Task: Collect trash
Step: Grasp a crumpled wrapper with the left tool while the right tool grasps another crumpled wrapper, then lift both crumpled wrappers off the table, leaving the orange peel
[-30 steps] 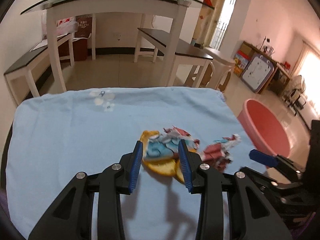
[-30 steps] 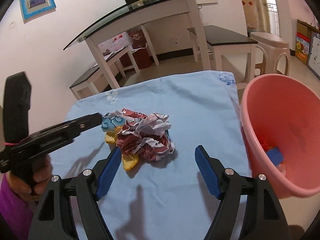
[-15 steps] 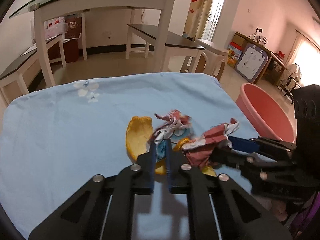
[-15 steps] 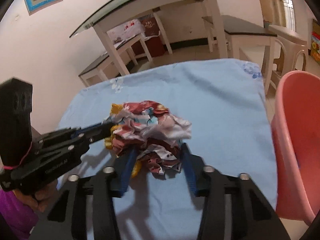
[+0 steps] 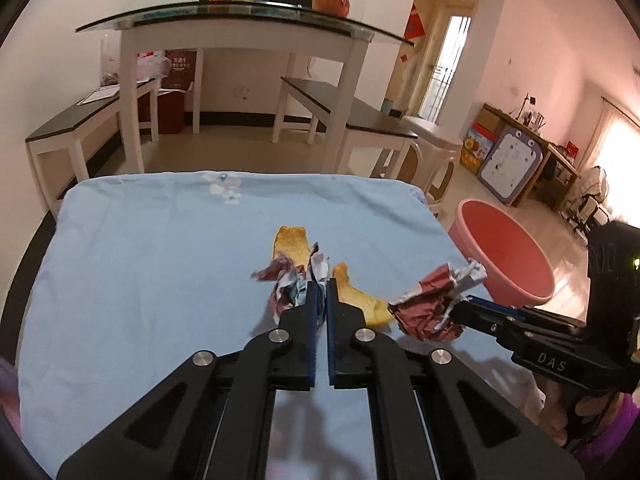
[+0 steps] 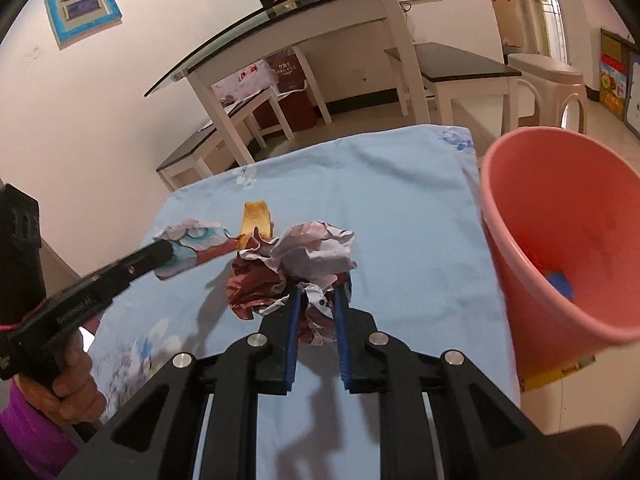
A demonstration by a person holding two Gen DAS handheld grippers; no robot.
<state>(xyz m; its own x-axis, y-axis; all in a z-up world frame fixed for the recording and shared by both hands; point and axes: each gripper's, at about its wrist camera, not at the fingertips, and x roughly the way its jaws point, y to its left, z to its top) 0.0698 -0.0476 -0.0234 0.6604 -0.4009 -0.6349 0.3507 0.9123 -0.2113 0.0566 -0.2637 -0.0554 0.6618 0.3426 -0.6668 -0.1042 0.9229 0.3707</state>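
Observation:
My left gripper (image 5: 323, 292) is shut on a crumpled blue, red and white wrapper (image 5: 290, 284), held above the blue cloth (image 5: 152, 264); it also shows in the right wrist view (image 6: 192, 246). My right gripper (image 6: 317, 300) is shut on a crumpled red and white paper wad (image 6: 296, 260), lifted off the cloth; the wad shows in the left wrist view (image 5: 434, 300). Two orange peel pieces (image 5: 291, 243) (image 5: 360, 300) lie on the cloth. The pink bucket (image 6: 560, 216) stands just right of the table, with blue and red scraps inside.
A glass-topped white table (image 5: 240, 28) and dark benches (image 5: 80, 120) stand beyond the cloth-covered table. A plastic stool (image 6: 548, 80) is near the far right corner. The cloth's right edge (image 6: 492, 280) runs beside the bucket.
Both grippers have closed on their trash and lifted it off the cloth. The two wads have come apart, baring the orange peels. The right gripper has moved towards the bucket.

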